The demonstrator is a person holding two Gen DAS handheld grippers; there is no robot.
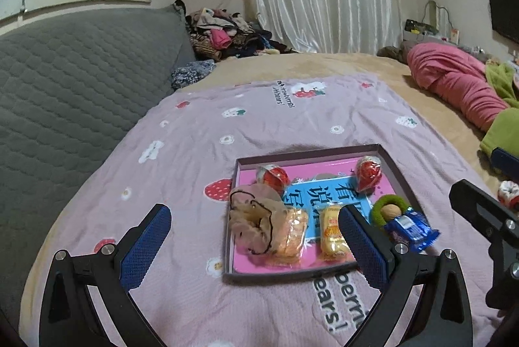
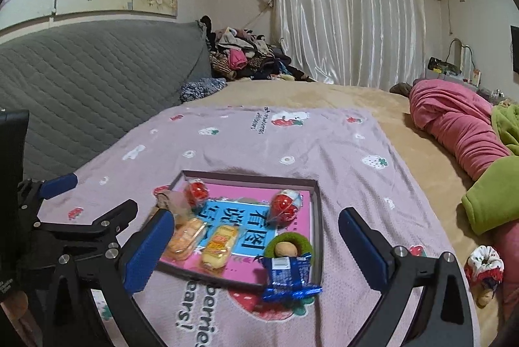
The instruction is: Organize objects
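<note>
Left gripper point(image 1: 254, 245) and right gripper point(image 2: 256, 245): jaws spread wide, nothing pinched, both held above the near edge of the shallow box point(image 2: 316, 194). The box is set on the pink strawberry blanket point(image 2: 340, 152) on the bed. Inside are seen two red candies point(image 2: 285, 206), two yellow snack packs point(image 2: 217, 246), a beige scrunchie point(image 1: 251, 217) and a green ring point(image 2: 303, 241). A blue wrapper point(image 2: 287, 277) is laid across the box's near rim.

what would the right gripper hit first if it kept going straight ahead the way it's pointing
Probably the blue snack packet lying over the tray's near rim, between the open right gripper fingers; depth is hard to judge.
</note>
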